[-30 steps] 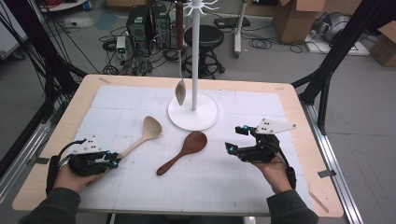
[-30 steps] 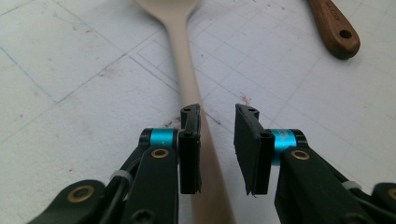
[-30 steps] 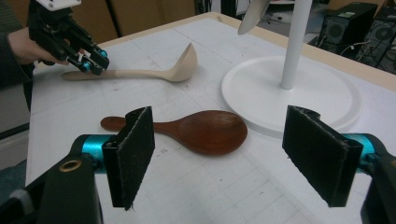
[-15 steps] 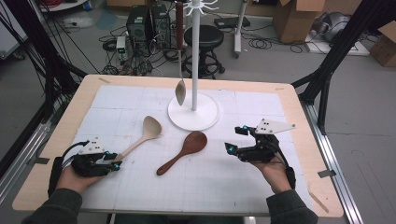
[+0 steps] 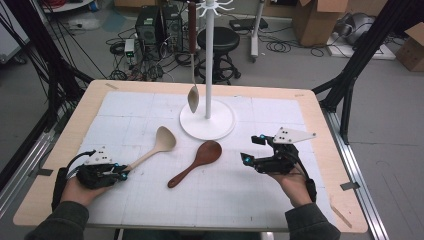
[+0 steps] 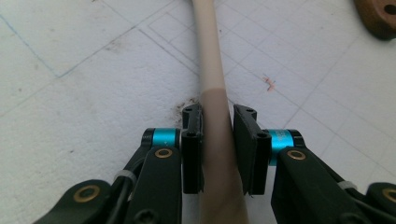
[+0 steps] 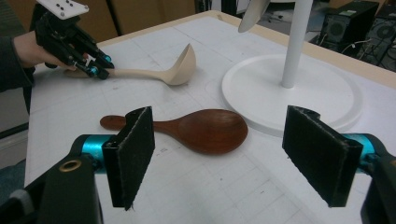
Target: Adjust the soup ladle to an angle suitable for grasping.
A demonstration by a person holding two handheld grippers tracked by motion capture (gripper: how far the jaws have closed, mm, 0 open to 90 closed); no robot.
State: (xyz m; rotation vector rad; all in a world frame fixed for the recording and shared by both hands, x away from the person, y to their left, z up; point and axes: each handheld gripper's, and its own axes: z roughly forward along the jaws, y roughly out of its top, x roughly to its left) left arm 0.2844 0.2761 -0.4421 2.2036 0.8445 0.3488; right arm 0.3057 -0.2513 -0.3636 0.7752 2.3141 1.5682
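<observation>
A pale wooden ladle lies on the white mat, its handle running down-left into my left gripper. In the left gripper view the handle passes between the two pads, which have just been closing and now press on both its sides. My left gripper also appears far off in the right gripper view, at the ladle. A dark brown spoon lies in the middle of the mat. My right gripper is open to its right. Its wide-set jaws frame that spoon with nothing between them.
A white stand with a round base rises behind the spoons, and a metal spoon hangs from it. The brown spoon's handle end lies near the ladle's handle. Boxes, cables and a stool stand beyond the table's far edge.
Both hands have stayed where they were. The left gripper's jaws have drawn in around the ladle's handle; the ladle and brown spoon have not moved.
</observation>
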